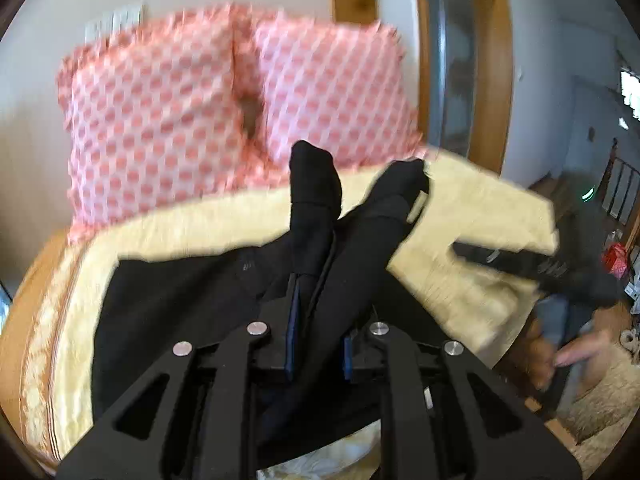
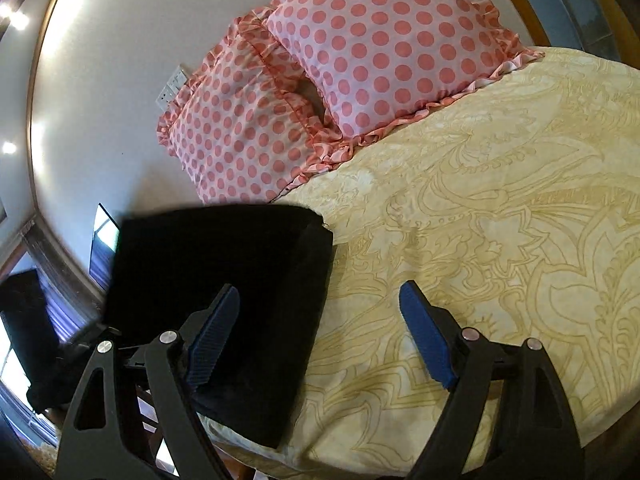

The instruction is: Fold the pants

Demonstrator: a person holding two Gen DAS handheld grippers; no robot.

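**Tongs: left clamped on black cloth, right spread wide**

Left tongs [image 1: 318,312], at the lower centre of the left wrist view, are clenched on a bunched ridge of the black pants [image 1: 192,304], which trails up the middle of the frame in two dark lobes. Right tongs [image 2: 320,336] are released, blue pads [image 2: 212,344] wide apart, holding nothing. The pants lie on the yellow bedspread [image 2: 500,220], lower left in the right view, below the polka-dot pillows [image 2: 360,52]. Judging by the drape, the fabric is soft, light and limp; it would likely sag between holds, so hems or waistband corners look the best places to grip.
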